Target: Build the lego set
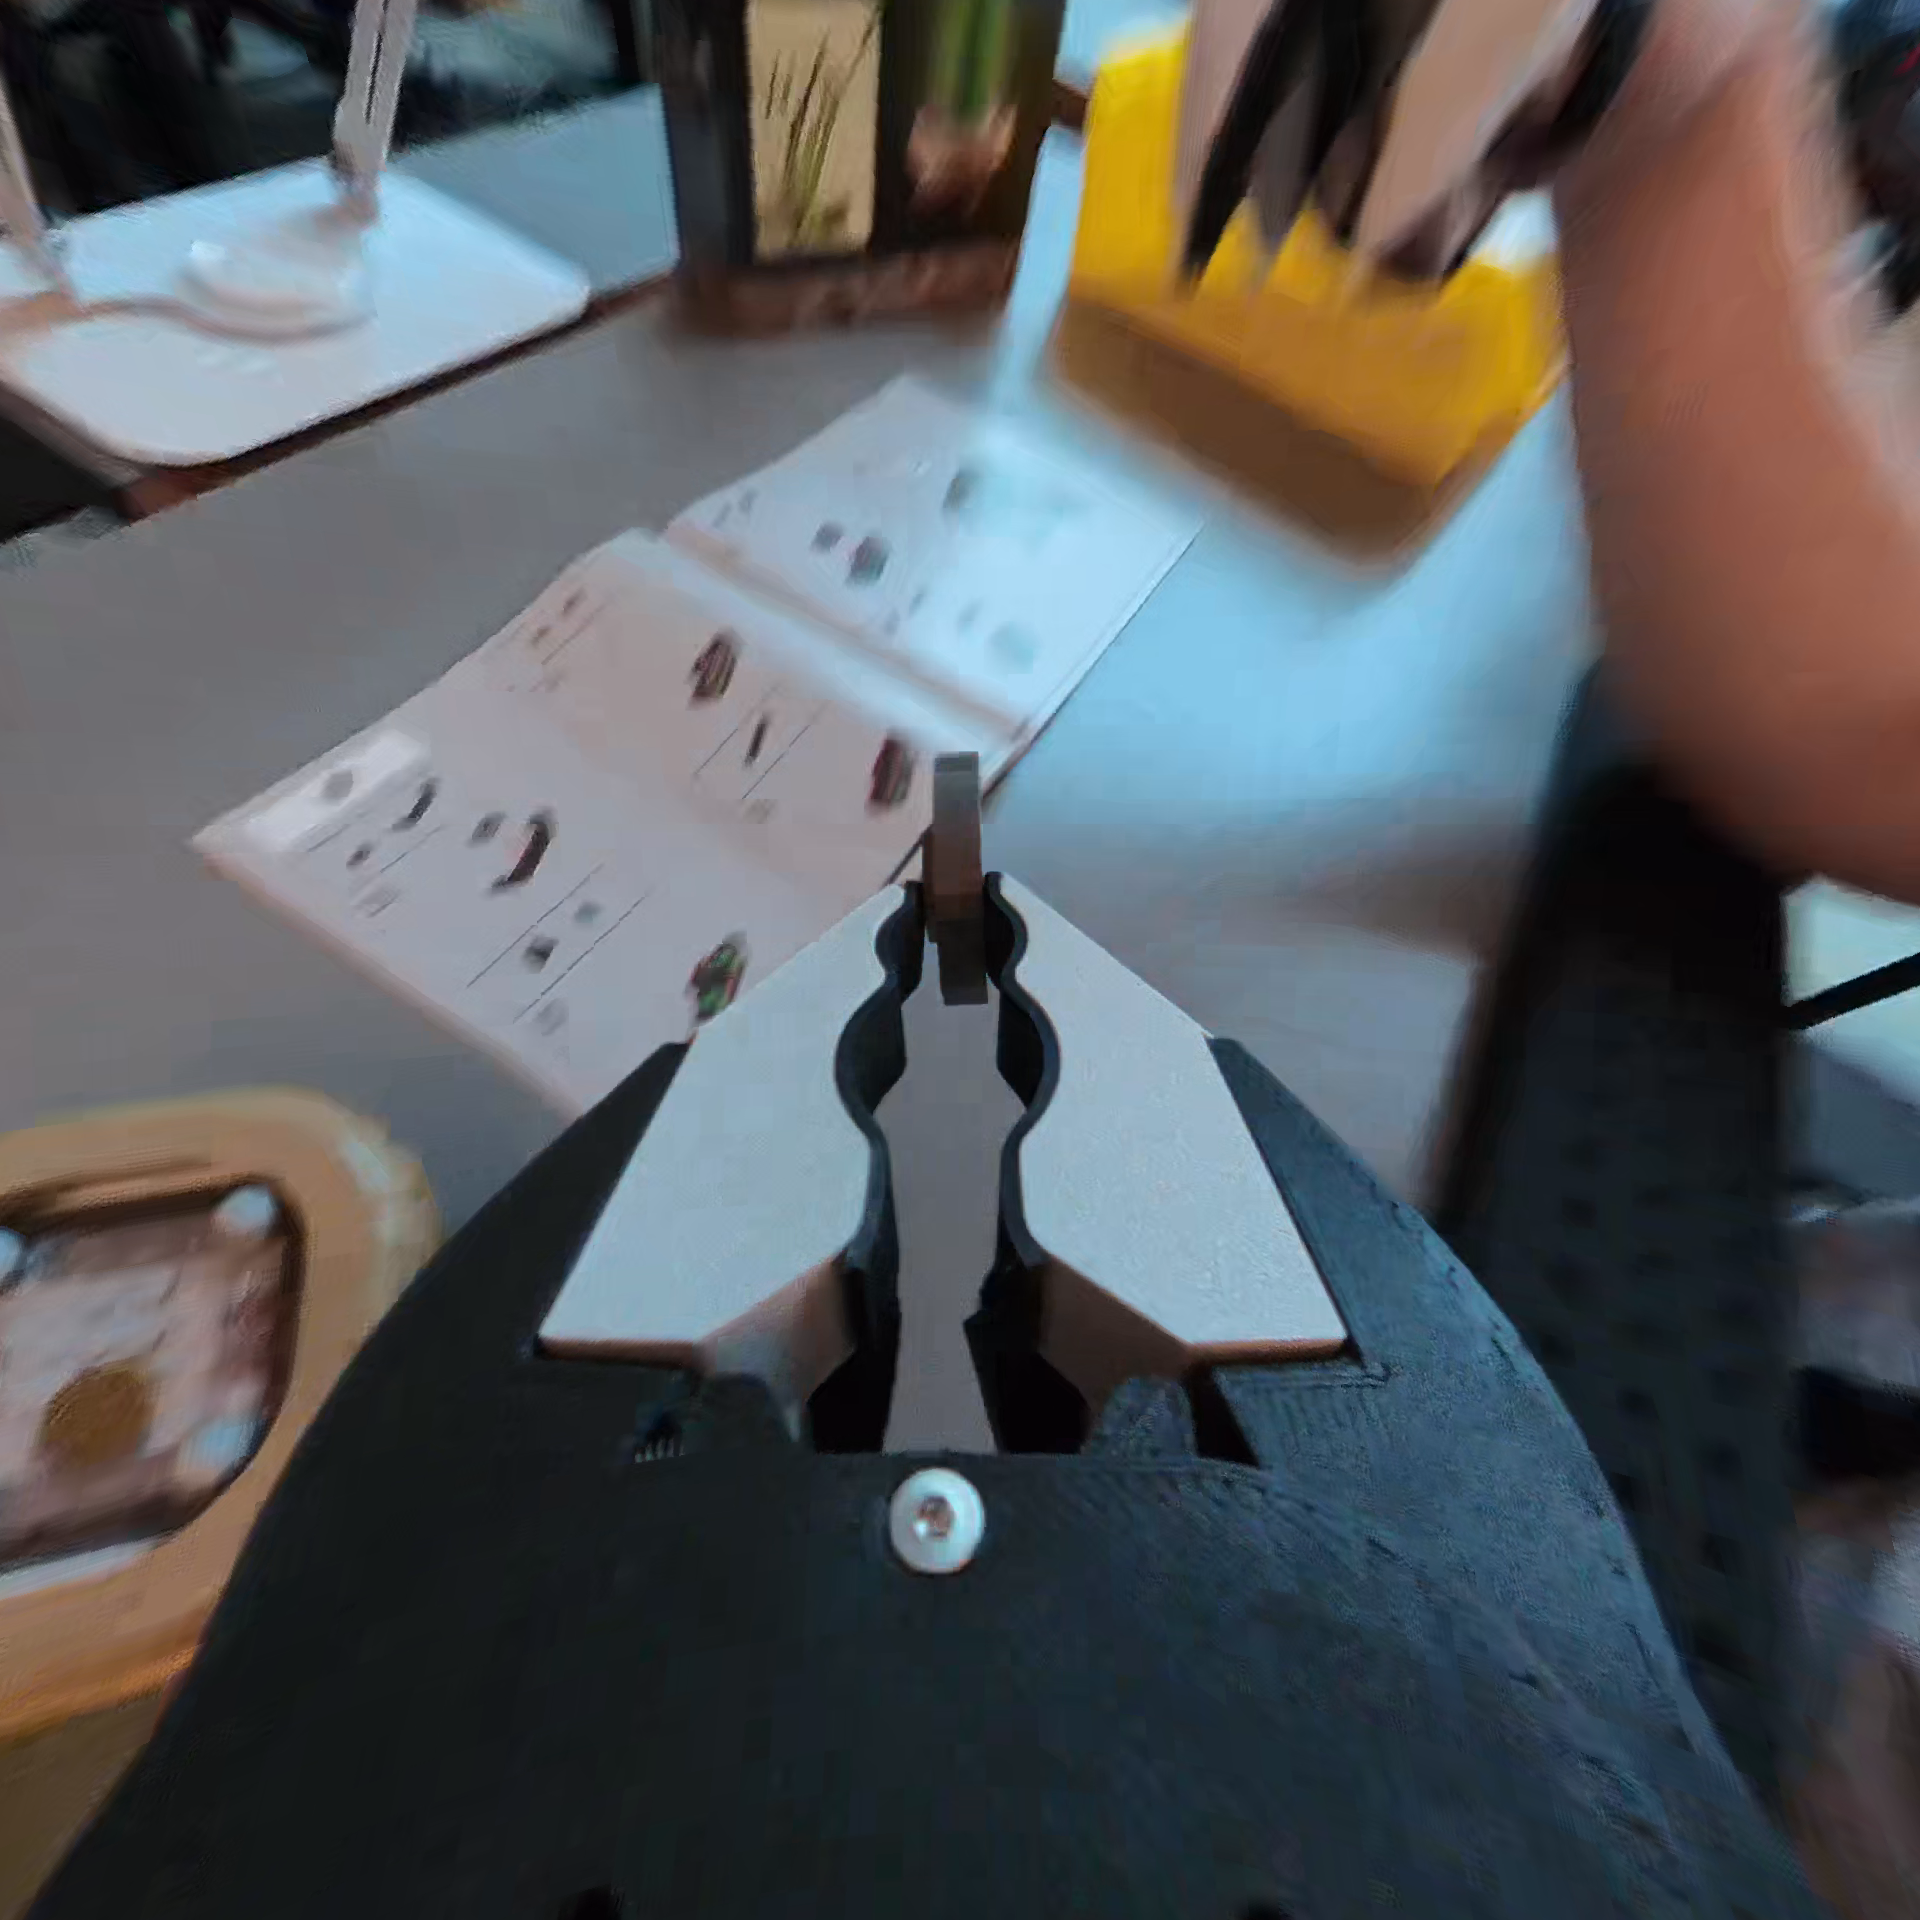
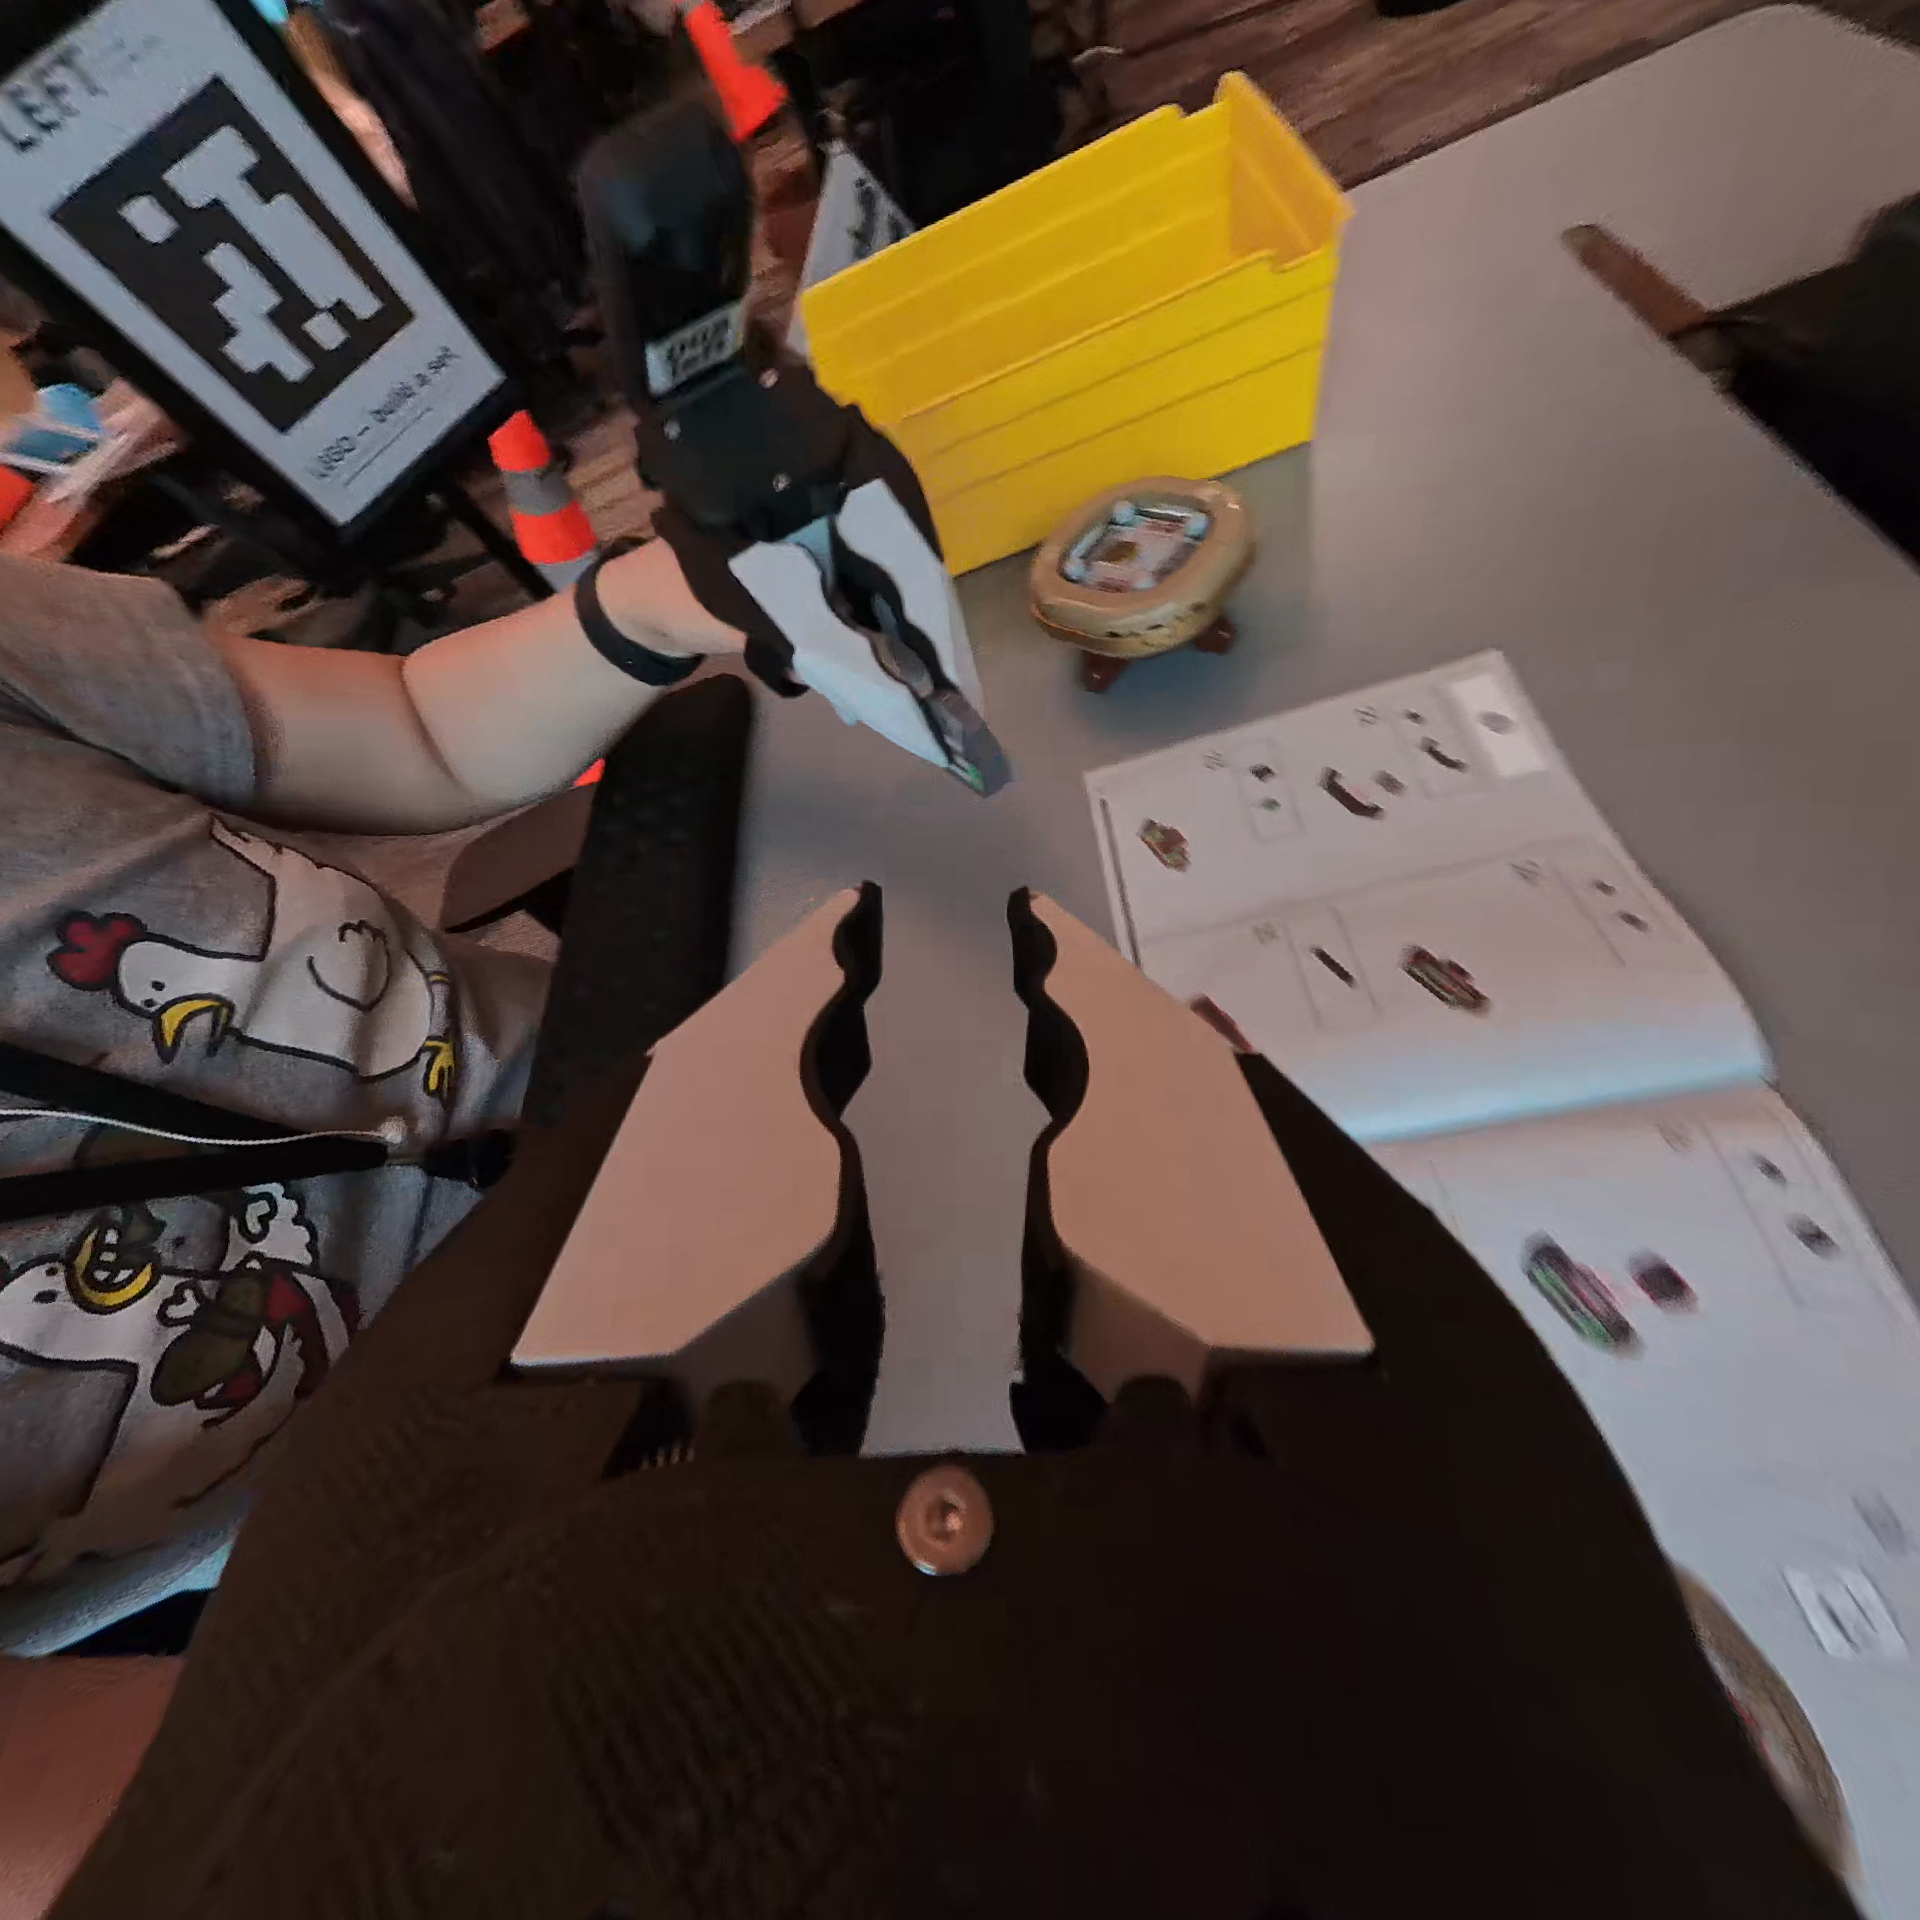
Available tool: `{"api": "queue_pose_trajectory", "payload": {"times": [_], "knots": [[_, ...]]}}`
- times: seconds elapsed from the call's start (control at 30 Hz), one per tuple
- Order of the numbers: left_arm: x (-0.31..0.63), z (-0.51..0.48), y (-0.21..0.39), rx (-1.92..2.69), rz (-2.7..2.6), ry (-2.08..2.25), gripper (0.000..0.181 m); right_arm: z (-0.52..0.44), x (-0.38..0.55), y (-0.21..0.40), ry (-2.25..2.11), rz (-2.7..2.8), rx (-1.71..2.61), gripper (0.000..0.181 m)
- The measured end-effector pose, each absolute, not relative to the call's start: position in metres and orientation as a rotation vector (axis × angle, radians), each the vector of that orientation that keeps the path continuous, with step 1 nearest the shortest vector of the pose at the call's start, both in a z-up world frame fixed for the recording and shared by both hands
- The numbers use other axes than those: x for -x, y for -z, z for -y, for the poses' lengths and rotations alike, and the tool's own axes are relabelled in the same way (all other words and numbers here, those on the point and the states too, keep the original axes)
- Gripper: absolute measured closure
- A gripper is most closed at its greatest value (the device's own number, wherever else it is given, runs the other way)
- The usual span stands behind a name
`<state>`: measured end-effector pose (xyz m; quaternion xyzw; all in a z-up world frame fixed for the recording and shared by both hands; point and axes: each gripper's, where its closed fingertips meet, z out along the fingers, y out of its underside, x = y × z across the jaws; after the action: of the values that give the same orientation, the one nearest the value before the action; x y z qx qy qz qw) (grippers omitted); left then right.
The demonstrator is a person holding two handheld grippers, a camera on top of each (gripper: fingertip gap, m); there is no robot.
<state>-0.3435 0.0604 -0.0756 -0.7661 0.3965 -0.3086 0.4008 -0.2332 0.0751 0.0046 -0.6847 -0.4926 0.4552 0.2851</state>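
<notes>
Grey table (image 1: 260,644) fills my left wrist view, carrying the open instruction booklet (image 1: 665,769). My left gripper (image 1: 954,894) is pinched on a thin dark lego piece (image 1: 956,873), held edge-on above the booklet.

Right wrist view: my right gripper (image 2: 943,899) stands parted, holding nothing. Beyond it, the tan lego model (image 2: 1138,566) sits beside a yellow bin (image 2: 1101,343).

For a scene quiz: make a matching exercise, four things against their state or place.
Things:
1. left gripper
2. right gripper
3. yellow bin
4. instruction booklet

States:
A. lying open on the table
B. open, nothing between its fingers
C. standing at the table's far edge
D. shut on a small dark lego piece

Pairs: 1-D, 2-B, 3-C, 4-A
</notes>
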Motion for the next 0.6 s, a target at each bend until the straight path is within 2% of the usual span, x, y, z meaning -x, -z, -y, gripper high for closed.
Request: {"api": "queue_pose_trajectory", "payload": {"times": [0.13,0.3,0.6], "knots": [[0.362,-0.056,0.122,1.985,-1.073,0.651,0.172,-0.082,0.179,-0.034,-1.043,1.197,1.769,0.158],[0.375,-0.062,0.145,1.998,-1.09,0.5,0.172,-0.087,0.133,-0.053,-0.888,1.057,1.745,0.158],[0.37,-0.053,0.161,2.014,-1.171,0.491,0.172,-0.072,0.135,-0.049,-0.863,1.174,1.709,0.158]]}}
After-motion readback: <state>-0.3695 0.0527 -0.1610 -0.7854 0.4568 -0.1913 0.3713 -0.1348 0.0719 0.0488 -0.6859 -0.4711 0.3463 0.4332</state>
